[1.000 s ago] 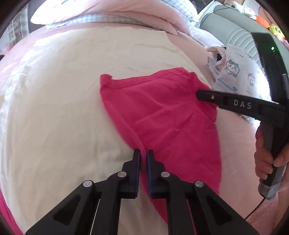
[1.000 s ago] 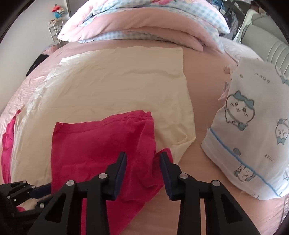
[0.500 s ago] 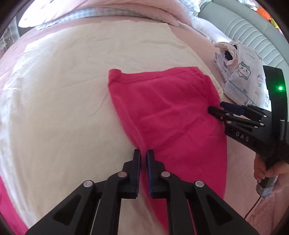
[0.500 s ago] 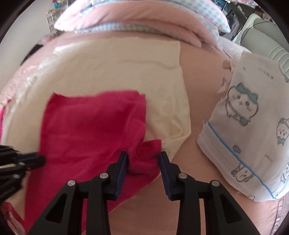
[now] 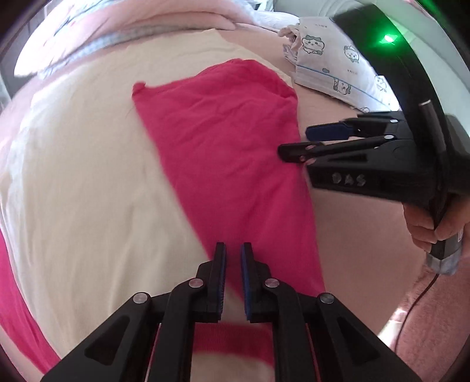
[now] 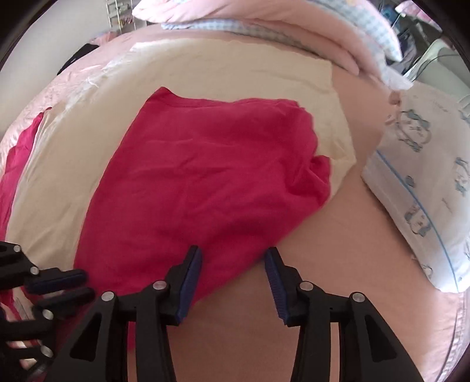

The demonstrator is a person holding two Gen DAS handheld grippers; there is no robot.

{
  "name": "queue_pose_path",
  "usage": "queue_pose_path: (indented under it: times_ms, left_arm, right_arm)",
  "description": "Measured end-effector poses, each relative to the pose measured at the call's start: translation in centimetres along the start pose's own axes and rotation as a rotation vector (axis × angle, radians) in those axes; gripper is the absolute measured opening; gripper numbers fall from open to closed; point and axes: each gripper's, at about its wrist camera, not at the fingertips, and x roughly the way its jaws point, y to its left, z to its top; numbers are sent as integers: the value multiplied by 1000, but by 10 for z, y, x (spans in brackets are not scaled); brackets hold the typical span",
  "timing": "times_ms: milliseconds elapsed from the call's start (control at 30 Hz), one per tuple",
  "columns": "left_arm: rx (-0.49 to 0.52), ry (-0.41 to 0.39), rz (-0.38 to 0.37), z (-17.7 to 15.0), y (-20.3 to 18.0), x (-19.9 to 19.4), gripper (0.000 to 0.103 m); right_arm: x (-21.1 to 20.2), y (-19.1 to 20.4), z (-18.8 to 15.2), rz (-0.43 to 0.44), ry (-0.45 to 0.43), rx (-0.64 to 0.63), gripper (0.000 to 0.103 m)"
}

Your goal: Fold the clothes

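Over the pink garment (image 6: 205, 176), right hand-held gripper (image 6: 233, 264) opening, apparently released; left (image 5: 233, 255) clenched.

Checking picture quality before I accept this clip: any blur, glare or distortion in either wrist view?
Left wrist view: strong fisheye bending, motion smear near the left claw, green lamp glare top right. Right wrist view: same bending, soft pink garment, washed-out printed pillow.

Bright, soft daylight washes out the far heaped pink-and-blue checked bedding (image 6: 293, 23), while strong fisheye bending, dark corner vignetting and slight motion blur soften both views' edges.
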Motion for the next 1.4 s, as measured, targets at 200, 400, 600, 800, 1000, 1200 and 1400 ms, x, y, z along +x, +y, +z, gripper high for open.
queue_pose_path:
  times_ms: [200,400,600,800,1000,1200,1400]
  left_arm:
    - [-48,-69,-185,-14,9,-18,8]
    - [55,-9,-144,-50,1,-17,8]
    - [48,-55,-160,-21,23,-30,9]
    - [-1,-87,-107,56,47,1,9]
    - [-51,-88,-130,132,37,53,9]
    - [-10,-100,-115,187,23,73,20]
    - [32,-144,-182,208,-2,71,30]
  right_arm:
    - [-35,17,-22,62,-99,15,45]
    - [-26,38,-49,48,10,20,46]
    - [-50,15,-35,-5,-16,28,46]
    - [-32,-32,31,-74,-47,85,46]
    - [5,-55,55,-86,-1,61,46]
    - [-4,-77,50,-74,-81,207,46]
    - [-13,-108,48,22,-60,292,46]
